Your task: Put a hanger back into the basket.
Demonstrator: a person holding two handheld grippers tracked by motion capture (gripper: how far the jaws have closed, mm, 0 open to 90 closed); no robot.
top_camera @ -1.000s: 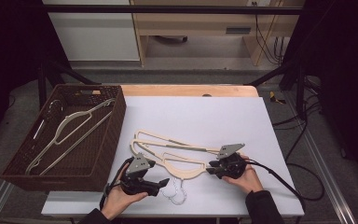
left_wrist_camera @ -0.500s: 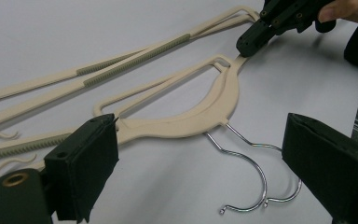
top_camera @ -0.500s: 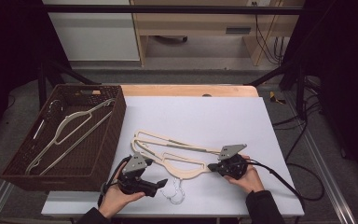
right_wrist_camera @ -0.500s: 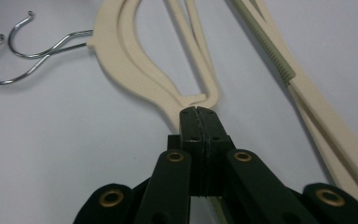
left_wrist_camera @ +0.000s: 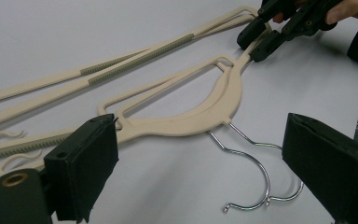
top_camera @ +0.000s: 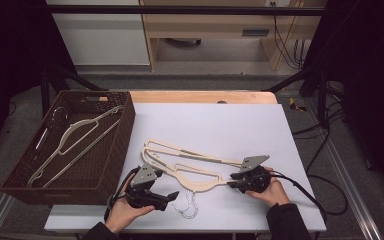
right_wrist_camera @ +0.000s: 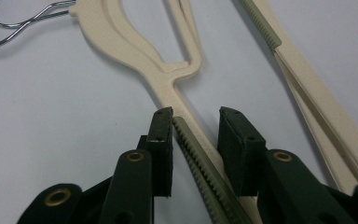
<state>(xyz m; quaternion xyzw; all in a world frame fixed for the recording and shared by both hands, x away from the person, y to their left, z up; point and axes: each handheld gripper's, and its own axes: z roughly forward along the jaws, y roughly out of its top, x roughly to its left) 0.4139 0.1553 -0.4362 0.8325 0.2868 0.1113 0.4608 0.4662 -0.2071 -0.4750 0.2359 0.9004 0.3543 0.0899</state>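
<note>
A: Where are the hangers now?

B: Two cream plastic hangers [top_camera: 190,165] lie flat on the white worktop [top_camera: 220,125], partly one over the other, near the front edge. Their chrome hooks [top_camera: 187,205] point toward the person and lie between the two hands.

A: And the right tongs [top_camera: 236,180]?

B: They are at the right end of the nearer hanger [right_wrist_camera: 135,51]. In the right gripper view the jaws stand on both sides of its arm, where the ribbed grey-green strip [right_wrist_camera: 200,163] runs. The gap is narrow. The left pad seems to touch the strip; the right pad is a little apart from it. So the tongs are around the arm, but not pressed on it.

A: The left tongs [top_camera: 169,197]?

B: They are wide open and hold nothing. In the left gripper view the two black pads [left_wrist_camera: 86,163] stand well apart, low over the worktop. The hanger's body and the two wire hooks [left_wrist_camera: 256,186] lie between them, farther ahead. The right tongs [left_wrist_camera: 261,39] appear at the top of that view, at the hanger's far end.

A: Is something else there?

B: A dark brown woven basket [top_camera: 115,150] stands at the left edge of the worktop. A pale hanger [top_camera: 75,140] lies inside it.

A: Any brand or writing?

B: I can read none on the hangers, basket or tongs.
</note>
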